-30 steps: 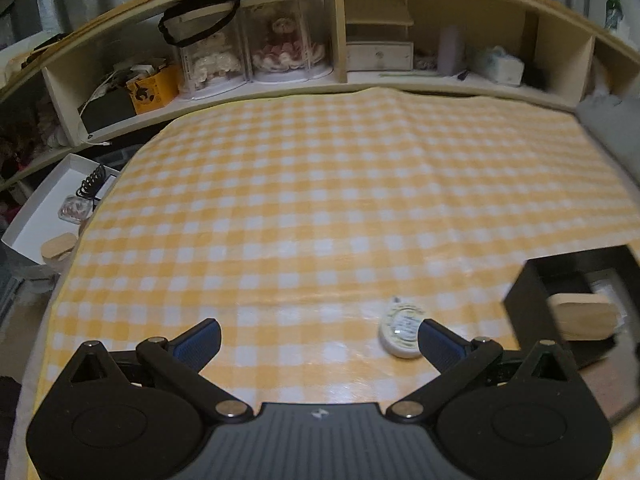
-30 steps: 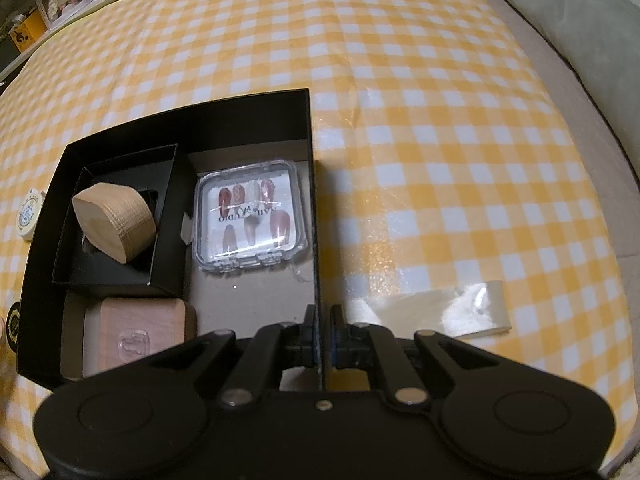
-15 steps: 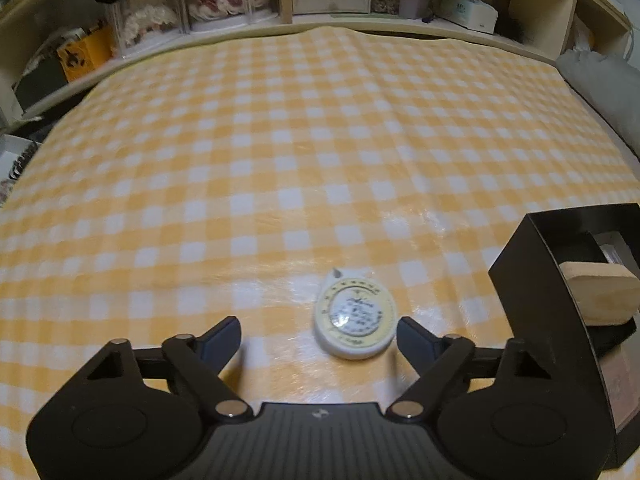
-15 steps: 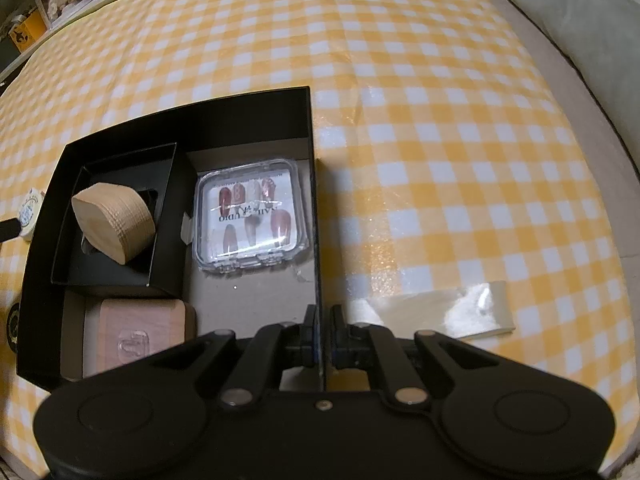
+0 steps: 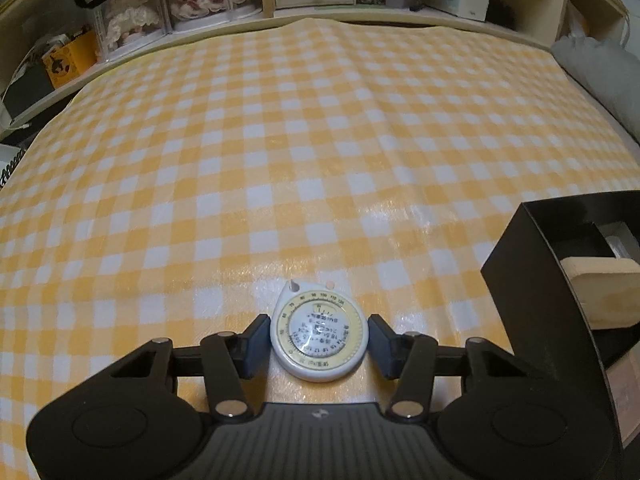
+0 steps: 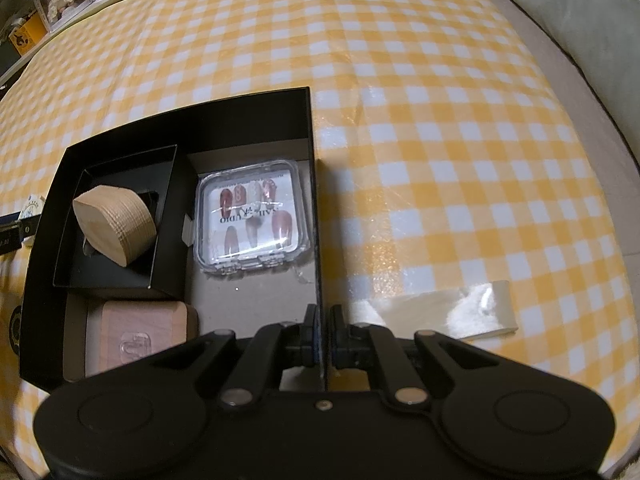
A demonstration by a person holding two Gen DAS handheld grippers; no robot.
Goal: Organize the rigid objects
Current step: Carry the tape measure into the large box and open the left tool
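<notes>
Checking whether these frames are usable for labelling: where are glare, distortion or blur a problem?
Left wrist view: fisheye bends the shelf into an arc; glare sheens the checked cloth beyond the sharp round tape measure. Right wrist view: glare whitens the clear strip and the nail case lid; cloth edges curve; corners go dark.

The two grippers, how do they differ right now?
The left gripper has its jaws apart, closing around the round tape measure on the checked cloth, with gaps at each pad. The right gripper is shut on the black box wall. Both point steeply downward.
</notes>
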